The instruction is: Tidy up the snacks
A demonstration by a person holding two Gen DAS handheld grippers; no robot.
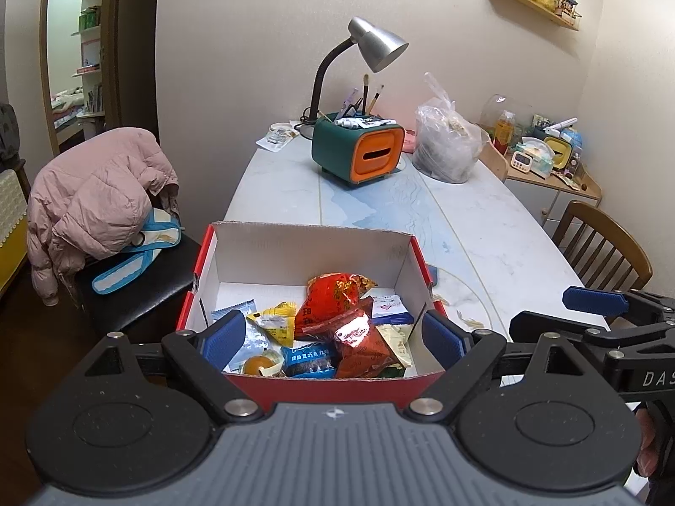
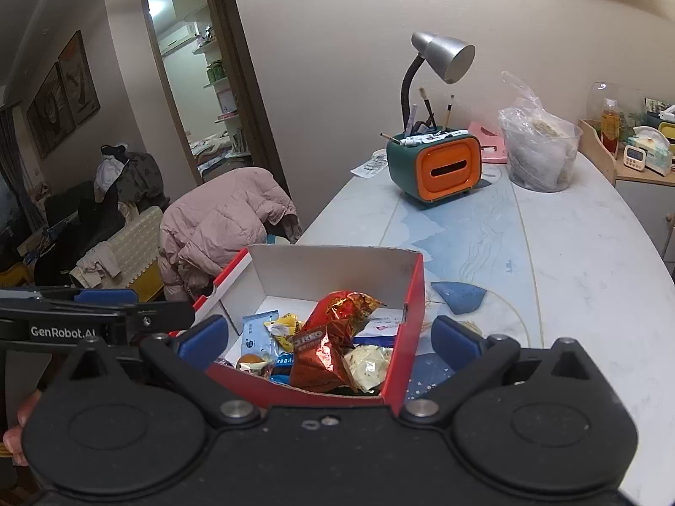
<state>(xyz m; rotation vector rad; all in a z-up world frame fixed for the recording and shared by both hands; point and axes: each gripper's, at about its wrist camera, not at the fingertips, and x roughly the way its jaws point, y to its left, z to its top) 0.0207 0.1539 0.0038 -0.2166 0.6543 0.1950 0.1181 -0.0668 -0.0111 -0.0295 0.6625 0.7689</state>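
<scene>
A red cardboard box (image 1: 312,248) with a white inside sits at the near end of the table, holding several snack packets. These include a big red bag (image 1: 333,299), a red Oreo pack (image 1: 358,337), a yellow packet (image 1: 278,320) and a blue packet (image 1: 308,358). My left gripper (image 1: 333,333) hovers open over the box's near end, its blue pads wide apart and touching nothing. Beside it on the right is my right gripper (image 1: 590,314). In the right wrist view, the right gripper (image 2: 329,337) is also open over the box (image 2: 329,270), with the Oreo pack (image 2: 312,345) below it and the left gripper (image 2: 105,301) at far left.
Farther back on the marble table stand a green and orange desk organizer (image 1: 358,152), a grey lamp (image 1: 375,44) and a full plastic bag (image 1: 447,143). A chair draped with a pink jacket (image 1: 97,194) is on the left. A wooden chair (image 1: 603,244) is on the right.
</scene>
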